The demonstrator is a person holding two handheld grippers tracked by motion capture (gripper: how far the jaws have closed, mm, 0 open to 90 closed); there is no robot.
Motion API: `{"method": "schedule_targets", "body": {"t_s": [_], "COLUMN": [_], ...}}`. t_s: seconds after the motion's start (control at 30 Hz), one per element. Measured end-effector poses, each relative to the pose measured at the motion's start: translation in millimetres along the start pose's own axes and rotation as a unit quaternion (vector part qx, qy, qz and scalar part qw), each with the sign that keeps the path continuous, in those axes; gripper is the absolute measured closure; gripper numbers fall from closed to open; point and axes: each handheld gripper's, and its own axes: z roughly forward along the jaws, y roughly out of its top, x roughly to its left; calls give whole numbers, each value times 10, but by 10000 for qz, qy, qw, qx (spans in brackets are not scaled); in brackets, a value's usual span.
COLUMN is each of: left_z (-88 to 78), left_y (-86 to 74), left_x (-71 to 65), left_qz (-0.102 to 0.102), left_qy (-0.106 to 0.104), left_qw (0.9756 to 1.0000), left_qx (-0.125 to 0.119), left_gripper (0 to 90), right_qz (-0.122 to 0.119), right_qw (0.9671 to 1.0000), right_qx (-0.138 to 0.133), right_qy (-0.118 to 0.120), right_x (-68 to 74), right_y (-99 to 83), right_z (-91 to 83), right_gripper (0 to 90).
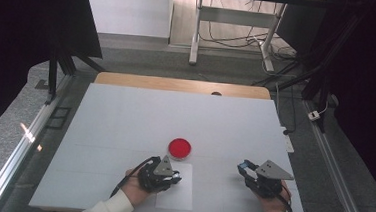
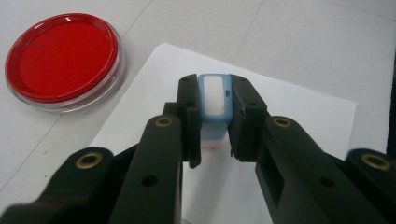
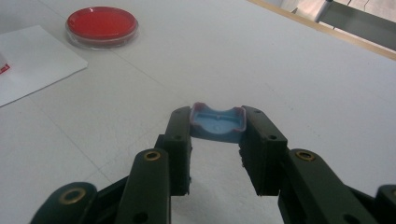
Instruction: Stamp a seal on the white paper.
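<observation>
Gripping: left gripper clamped on blue stamp over white paper | right gripper clamped on blue cap | red dish nearby

A red round dish with a clear rim is seen on the white table, just beyond a sheet of white paper. A wooden edge is visible at the table's far side. Cables are strewn on the floor beneath a white-legged desk.
</observation>
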Motion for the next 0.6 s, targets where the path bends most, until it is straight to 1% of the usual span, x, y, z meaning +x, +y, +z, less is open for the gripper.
{"method": "schedule_targets", "body": {"t_s": [0.33,0.5,0.6], "left_z": [1,-1,-11], "left_y": [-20,-17,-7], "left_x": [3,7,2], "left_qz": [-43,-68,-28], "left_qy": [-22,-26,-7], "left_qw": [10000,10000,10000], "left_qx": [-70,-64,-45], "left_gripper": [758,758,757], "right_qz": [-1,-17,-23], "right_qw": [10000,10000,10000], "right_qx": [-12,-26,-17], "right_qy": [-6,-6,-19], "right_x": [-2,-4,-4], "right_y": [2,3,5], "right_z": [-7,-10,-13], "right_gripper": [641,641,641]}}
